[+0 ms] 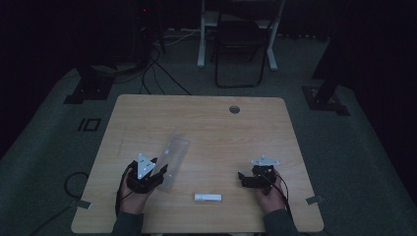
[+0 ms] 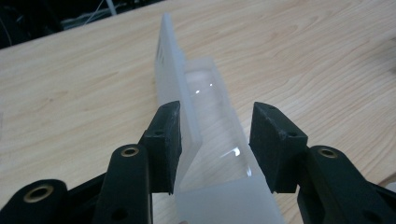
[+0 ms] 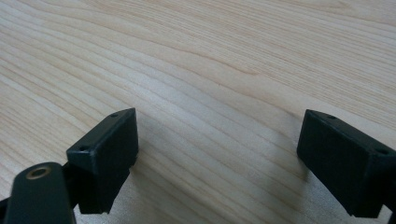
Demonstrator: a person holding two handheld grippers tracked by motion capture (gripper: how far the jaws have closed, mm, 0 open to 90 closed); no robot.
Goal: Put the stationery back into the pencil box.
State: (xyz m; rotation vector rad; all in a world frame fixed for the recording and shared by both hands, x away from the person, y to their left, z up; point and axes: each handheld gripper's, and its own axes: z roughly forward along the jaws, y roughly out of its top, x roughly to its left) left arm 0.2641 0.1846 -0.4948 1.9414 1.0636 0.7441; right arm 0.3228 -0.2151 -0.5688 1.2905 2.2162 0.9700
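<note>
Right, left gripper (image 2: 215,140) has its fingers (image 2: 164,140) apart around the near end of a clear plastic box (image 2: 210,130); the left pad sits against the raised lid wall, while the right one looks just clear of the box side, so no clamp. Box lies long on the counter (image 1: 221,123), left of centre, running away from the left hand (image 1: 133,196) toward the middle. Right gripper (image 1: 251,179) sits near the right front edge, fingers (image 3: 107,154) wide apart over bare wood, nothing between them. A small white tube (image 1: 208,197) lies flat near the front edge, between the two grippers, well apart from the box
</note>
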